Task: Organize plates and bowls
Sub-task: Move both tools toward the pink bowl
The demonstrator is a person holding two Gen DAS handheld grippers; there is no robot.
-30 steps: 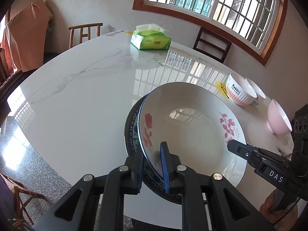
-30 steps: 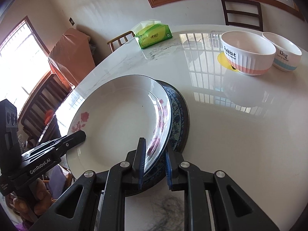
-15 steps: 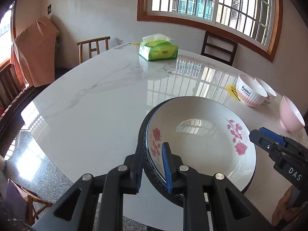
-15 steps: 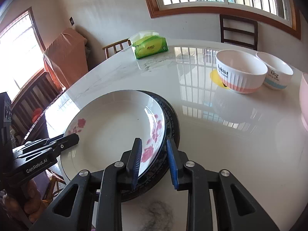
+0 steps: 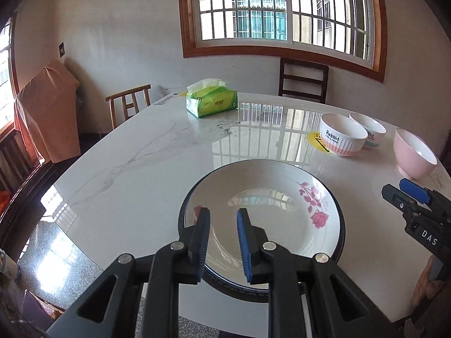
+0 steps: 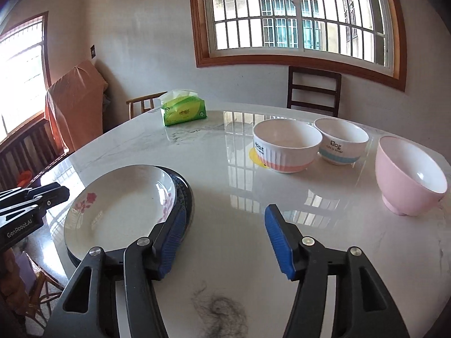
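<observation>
A white plate with pink flowers (image 5: 270, 214) lies on top of a dark blue-rimmed plate (image 5: 342, 233) near the table's front edge; the pair also shows in the right wrist view (image 6: 118, 205). My left gripper (image 5: 222, 242) is open above the white plate's near rim, holding nothing. My right gripper (image 6: 225, 233) is wide open and empty, just right of the plates. A white "Rabbit" bowl (image 6: 286, 149), a white "Dog" bowl (image 6: 341, 140) and a pink bowl (image 6: 408, 174) stand at the right.
A green tissue box (image 5: 211, 102) stands at the far side of the marble table (image 5: 135, 169). A tuft of dark hair (image 6: 220, 312) lies near my right gripper. Wooden chairs (image 5: 304, 80) stand around the table.
Both grippers let go of the white plate and opened. The plate now lies flat on the dark plate. Both grippers have pulled back and up.
</observation>
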